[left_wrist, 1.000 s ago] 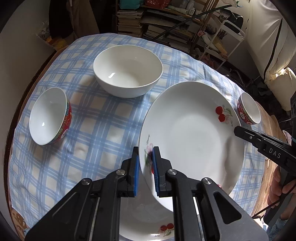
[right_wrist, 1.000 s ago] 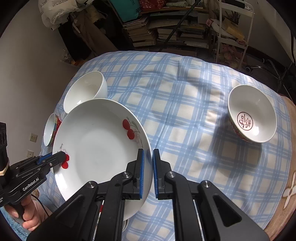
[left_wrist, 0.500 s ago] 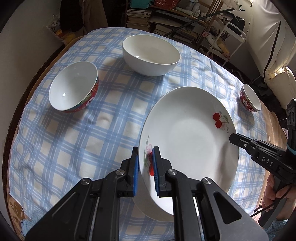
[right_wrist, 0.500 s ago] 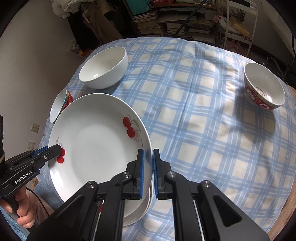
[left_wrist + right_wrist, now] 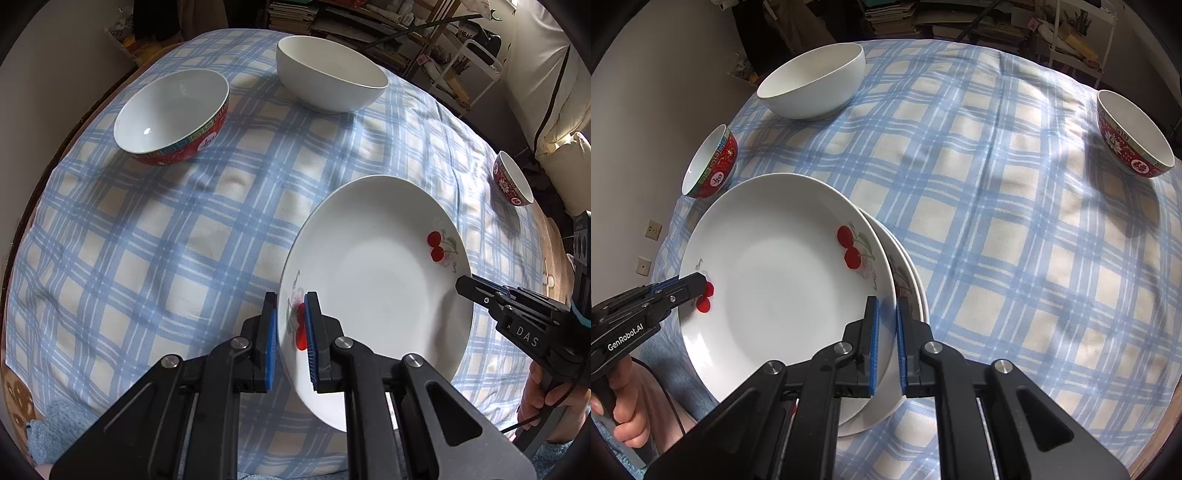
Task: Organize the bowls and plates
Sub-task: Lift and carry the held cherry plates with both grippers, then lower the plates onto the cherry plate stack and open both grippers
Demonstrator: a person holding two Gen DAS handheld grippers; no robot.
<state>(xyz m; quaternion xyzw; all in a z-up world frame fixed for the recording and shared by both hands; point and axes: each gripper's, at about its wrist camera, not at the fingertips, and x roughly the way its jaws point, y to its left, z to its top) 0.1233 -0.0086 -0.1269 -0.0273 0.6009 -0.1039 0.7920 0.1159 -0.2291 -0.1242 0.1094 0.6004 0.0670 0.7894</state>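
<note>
Blue-checked cloth (image 5: 997,221) is covering the bench. Both the left gripper (image 5: 290,332) and right gripper (image 5: 886,339) are pinching opposite rims of a cherry plate (image 5: 783,295), fingers nearly closed, above a second plate (image 5: 912,280).

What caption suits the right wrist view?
Two grippers carry a cherry plate above a second plate.

Soft daylight, gentle shadows on the tablecloth (image 5: 155,258), sharp focus, strong fisheye bending, dark vignetted corners

Glossy glazed plate (image 5: 376,280); soft matt checked cloth (image 5: 155,251).
</note>
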